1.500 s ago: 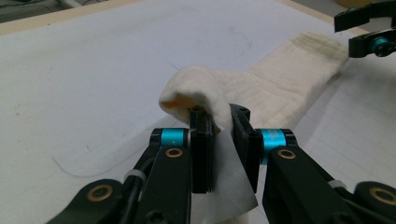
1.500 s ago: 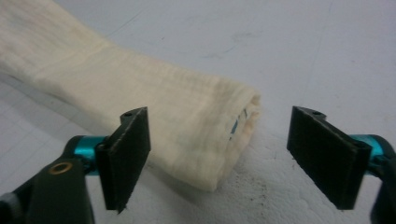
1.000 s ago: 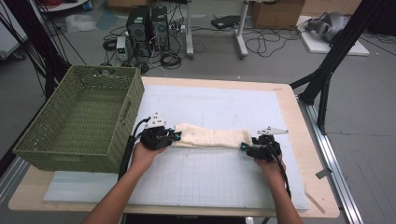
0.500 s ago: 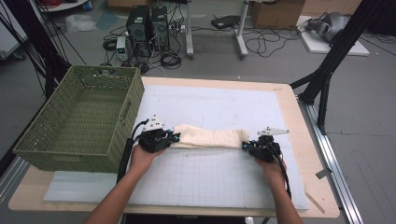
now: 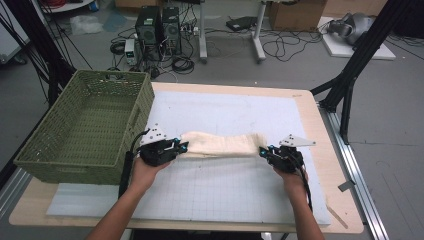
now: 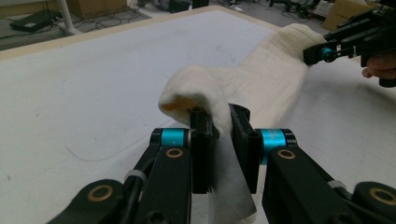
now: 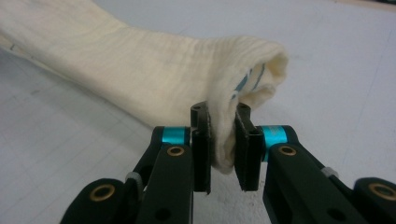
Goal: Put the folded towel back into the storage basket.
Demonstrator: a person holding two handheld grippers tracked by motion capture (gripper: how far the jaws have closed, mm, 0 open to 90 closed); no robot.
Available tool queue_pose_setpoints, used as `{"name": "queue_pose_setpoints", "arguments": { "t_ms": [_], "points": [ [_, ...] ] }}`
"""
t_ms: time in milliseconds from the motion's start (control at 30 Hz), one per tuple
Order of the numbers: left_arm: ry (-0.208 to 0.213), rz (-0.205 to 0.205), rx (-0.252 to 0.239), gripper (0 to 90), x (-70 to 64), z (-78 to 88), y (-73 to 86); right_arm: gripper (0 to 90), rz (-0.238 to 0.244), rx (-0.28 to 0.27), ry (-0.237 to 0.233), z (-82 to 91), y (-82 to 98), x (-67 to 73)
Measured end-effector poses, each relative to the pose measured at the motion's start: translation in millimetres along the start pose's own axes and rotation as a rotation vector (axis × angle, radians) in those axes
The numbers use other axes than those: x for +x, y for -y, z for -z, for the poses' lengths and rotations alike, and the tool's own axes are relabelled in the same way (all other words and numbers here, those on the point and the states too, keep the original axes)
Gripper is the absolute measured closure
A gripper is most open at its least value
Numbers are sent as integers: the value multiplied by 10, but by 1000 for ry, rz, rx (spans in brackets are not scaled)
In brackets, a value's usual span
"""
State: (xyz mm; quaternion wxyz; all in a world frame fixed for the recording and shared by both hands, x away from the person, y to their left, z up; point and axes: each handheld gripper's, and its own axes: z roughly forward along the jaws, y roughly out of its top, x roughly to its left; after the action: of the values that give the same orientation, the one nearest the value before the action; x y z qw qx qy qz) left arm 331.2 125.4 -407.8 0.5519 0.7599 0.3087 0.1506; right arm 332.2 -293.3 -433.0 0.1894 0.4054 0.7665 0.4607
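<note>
Basket (image 5: 85,130) left of towel (image 5: 220,144)

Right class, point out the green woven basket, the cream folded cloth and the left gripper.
Green woven basket (image 5: 145,102): high view, right-hand wall.
Cream folded cloth (image 5: 220,144): high view, middle of the roll.
Left gripper (image 6: 221,126): left gripper view, between its fingers, on pinched cloth.

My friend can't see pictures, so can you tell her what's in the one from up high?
A person at a table holds a long cream cloth stretched between two claws, the left claw pinching one end and the right claw the other. A green woven basket sits at the table's left edge, beside the white mat under the cloth.
</note>
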Motion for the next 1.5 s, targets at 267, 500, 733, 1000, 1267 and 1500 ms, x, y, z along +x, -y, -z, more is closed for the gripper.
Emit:
{"name": "queue_pose_setpoints", "arguments": {
  "t_ms": [267,500,733,1000,1267,1500],
  "points": [
    [2,-23,-65,794,-64,170,-42,793,27,-75,-14,86,-97,45],
    [-3,-37,-106,794,-83,338,-79,795,45,-109,-39,100,-195,105],
    [-18,-45,-146,796,-86,530,-129,798,87,-141,-53,96,-358,199],
    [-31,-59,-196,805,-86,744,-172,800,139,-150,-54,4,-650,258],
    [-62,-88,-218,812,-84,935,-215,801,161,-157,-69,-121,-897,356],
    [-72,-87,-251,811,-99,1074,-256,801,141,-173,-66,-254,-1086,436]
  ]
}}
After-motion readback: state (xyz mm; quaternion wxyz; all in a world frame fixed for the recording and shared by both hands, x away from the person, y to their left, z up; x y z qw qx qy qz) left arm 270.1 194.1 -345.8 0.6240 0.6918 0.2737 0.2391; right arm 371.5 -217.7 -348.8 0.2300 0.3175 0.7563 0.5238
